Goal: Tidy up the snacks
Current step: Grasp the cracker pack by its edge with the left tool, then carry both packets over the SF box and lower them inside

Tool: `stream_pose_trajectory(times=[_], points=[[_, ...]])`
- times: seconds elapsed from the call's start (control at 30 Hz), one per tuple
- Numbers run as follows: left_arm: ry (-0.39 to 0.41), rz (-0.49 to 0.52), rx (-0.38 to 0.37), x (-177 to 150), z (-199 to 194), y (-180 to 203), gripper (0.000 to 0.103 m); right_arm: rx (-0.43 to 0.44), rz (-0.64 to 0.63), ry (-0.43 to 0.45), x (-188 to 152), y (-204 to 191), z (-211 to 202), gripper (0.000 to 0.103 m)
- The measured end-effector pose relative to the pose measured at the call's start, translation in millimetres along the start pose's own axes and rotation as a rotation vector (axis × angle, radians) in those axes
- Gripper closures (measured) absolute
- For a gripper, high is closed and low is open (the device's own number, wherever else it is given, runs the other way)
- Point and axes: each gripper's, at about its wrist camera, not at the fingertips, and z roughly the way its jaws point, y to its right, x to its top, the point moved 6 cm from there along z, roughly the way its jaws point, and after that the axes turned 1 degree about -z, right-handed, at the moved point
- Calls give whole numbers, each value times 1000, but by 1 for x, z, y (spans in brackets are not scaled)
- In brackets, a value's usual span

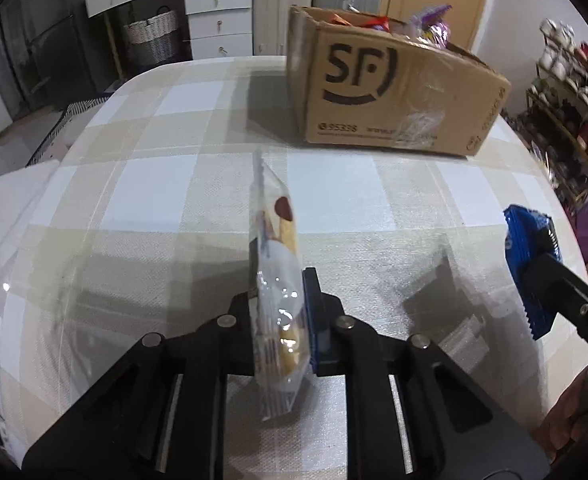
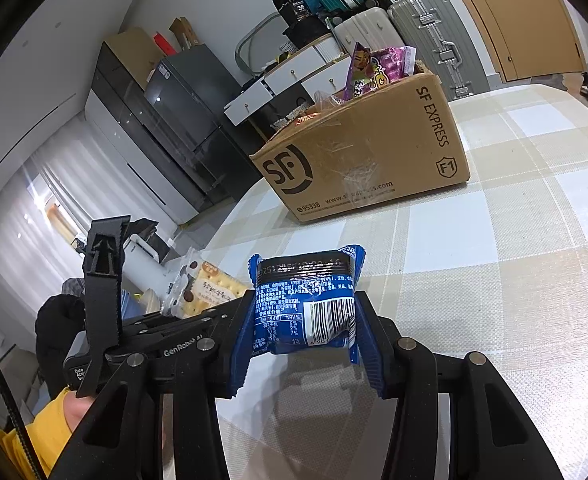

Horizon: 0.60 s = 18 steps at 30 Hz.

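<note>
My left gripper (image 1: 280,312) is shut on a clear cracker packet (image 1: 276,264), held edge-on above the checked table. My right gripper (image 2: 303,320) is shut on a blue snack packet (image 2: 305,304), also held above the table. The blue packet also shows in the left wrist view (image 1: 527,256) at the right edge. The cracker packet also shows in the right wrist view (image 2: 198,288), to the left. An open SF cardboard box (image 1: 389,92) with several snack bags in it stands at the far side of the table; it also shows in the right wrist view (image 2: 365,152).
The table carries a beige and white checked cloth (image 1: 174,184). White drawers (image 1: 218,20) and a woven basket (image 1: 154,36) stand beyond the table. Suitcases (image 2: 433,24) and a dark cabinet (image 2: 166,112) stand behind the box. A shelf of cups (image 1: 573,92) is at the right.
</note>
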Motion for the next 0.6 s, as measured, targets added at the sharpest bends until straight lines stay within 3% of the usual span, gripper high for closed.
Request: stream_pose_trajectory(times=[0.4,0.6], points=[[28,-44,-122,3,-20,-7,91,7,0,6,1,-1,1,56],[60,-59,-156,5,-57,-5,91,34,8,31,3,-3,-5,56]])
